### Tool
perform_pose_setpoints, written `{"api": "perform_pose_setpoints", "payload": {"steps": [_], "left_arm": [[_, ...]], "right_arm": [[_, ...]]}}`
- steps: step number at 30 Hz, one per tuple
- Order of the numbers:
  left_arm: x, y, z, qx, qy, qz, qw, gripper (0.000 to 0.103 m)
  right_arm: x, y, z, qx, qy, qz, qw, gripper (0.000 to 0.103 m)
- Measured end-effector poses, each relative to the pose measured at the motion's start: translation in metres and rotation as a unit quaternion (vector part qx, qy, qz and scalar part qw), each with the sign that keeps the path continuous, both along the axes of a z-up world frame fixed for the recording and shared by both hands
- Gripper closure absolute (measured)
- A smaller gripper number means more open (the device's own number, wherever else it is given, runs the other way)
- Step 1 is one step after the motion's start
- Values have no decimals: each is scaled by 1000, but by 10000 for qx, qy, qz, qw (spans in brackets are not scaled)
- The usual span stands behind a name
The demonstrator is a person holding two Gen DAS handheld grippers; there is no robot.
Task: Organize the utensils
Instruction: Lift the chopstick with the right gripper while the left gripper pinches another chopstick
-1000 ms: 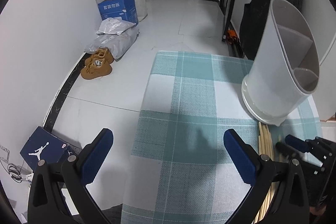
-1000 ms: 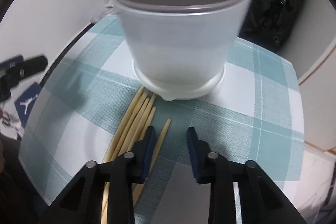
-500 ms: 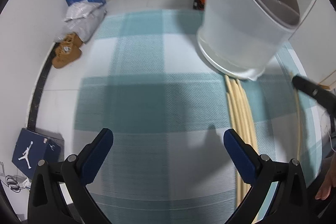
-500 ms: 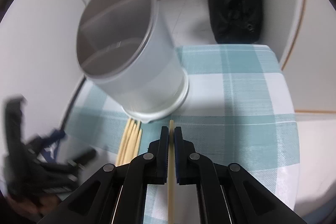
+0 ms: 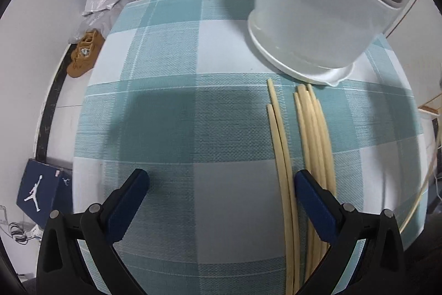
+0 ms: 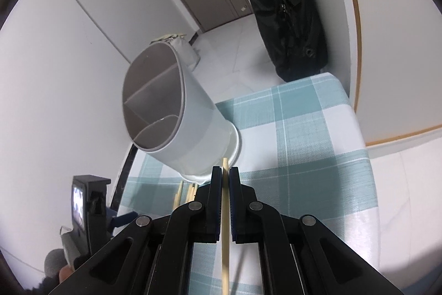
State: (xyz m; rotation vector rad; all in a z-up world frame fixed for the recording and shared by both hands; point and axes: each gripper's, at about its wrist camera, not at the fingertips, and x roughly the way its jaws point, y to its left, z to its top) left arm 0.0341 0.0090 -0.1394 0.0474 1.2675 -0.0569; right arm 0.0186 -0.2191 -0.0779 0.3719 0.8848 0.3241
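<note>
Right gripper (image 6: 225, 179), jaws clamped on one chopstick (image 6: 225, 226) at lower centre, heads for the divided utensil holder (image 6: 176, 112); next, tip it in. Left gripper (image 5: 221, 184) gapes empty over remaining chopsticks (image 5: 312, 145).

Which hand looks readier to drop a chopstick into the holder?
Right, probably: the right gripper is shut on a chopstick, facing the holder. The left gripper is open and empty.
</note>
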Motion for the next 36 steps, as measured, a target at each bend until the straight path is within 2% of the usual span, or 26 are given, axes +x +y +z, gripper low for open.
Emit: {"api": "perform_pose_setpoints", "payload": {"steps": [5,11,14,16,22,29,32,34,35,36], "left_arm": [[5,3,-2,31,63,57,10000,1],[8,19,9,-533,-16,369,9979,1],[14,18,4,-308,-35,456,9985,1],[17,13,-3,-292,48,416,9987,1],[16,0,-6,71,56,194,9998,1],[20,11,-2,94,105,351,9993,1],[24,10,-1,35,73,371,9993,14],[26,5,3,19,-17,287,9996,34],[25,4,3,7,-37,246,9997,40],[25,0,5,5,-71,174,9998,52]], "right_arm": [[-2,-6,0,82,-34,-19,10000,99],[-5,-11,3,146,-82,-35,9999,99],[-4,-11,3,167,-91,-25,9998,99],[-4,-10,3,169,-90,-10,9998,99],[-3,-9,4,173,-103,16,9998,99],[-3,-9,3,219,-50,9,9997,99],[-4,-7,5,181,-93,47,9998,99],[-4,-6,6,151,-132,68,9998,99],[-5,-6,7,152,-138,66,9998,99],[-5,-7,7,160,-139,58,9998,99]]}}
